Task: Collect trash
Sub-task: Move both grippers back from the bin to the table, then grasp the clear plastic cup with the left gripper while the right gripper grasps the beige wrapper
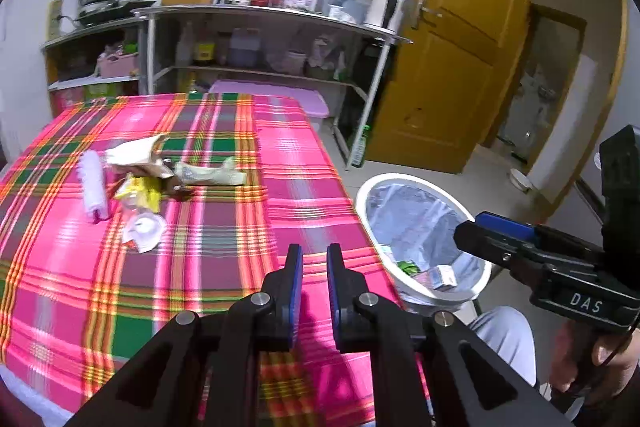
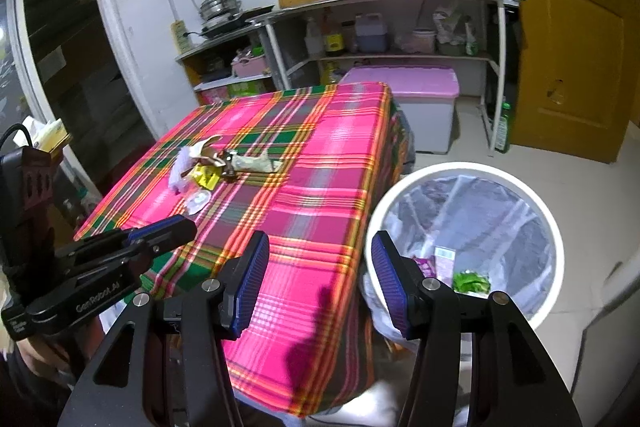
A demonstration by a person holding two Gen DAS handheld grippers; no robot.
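A pile of trash lies on the pink plaid table (image 1: 224, 267): a white-purple roll (image 1: 93, 187), a beige torn wrapper (image 1: 138, 153), a yellow packet (image 1: 140, 191), a pale green wrapper (image 1: 210, 174) and a white crumpled lid (image 1: 145, 229). The pile also shows in the right wrist view (image 2: 212, 171). A white bin (image 1: 424, 239) with a clear liner stands right of the table and holds some wrappers (image 2: 444, 259). My left gripper (image 1: 311, 255) is slightly open and empty over the table's near part. My right gripper (image 2: 320, 255) is wide open and empty between the table edge and the bin (image 2: 468, 227).
Metal shelves (image 1: 256, 39) with bottles and jars stand behind the table. A purple-lidded storage box (image 2: 408, 99) sits on the floor by them. A yellow door (image 1: 452, 39) is at the right. The person's knee (image 1: 504, 339) is beside the bin.
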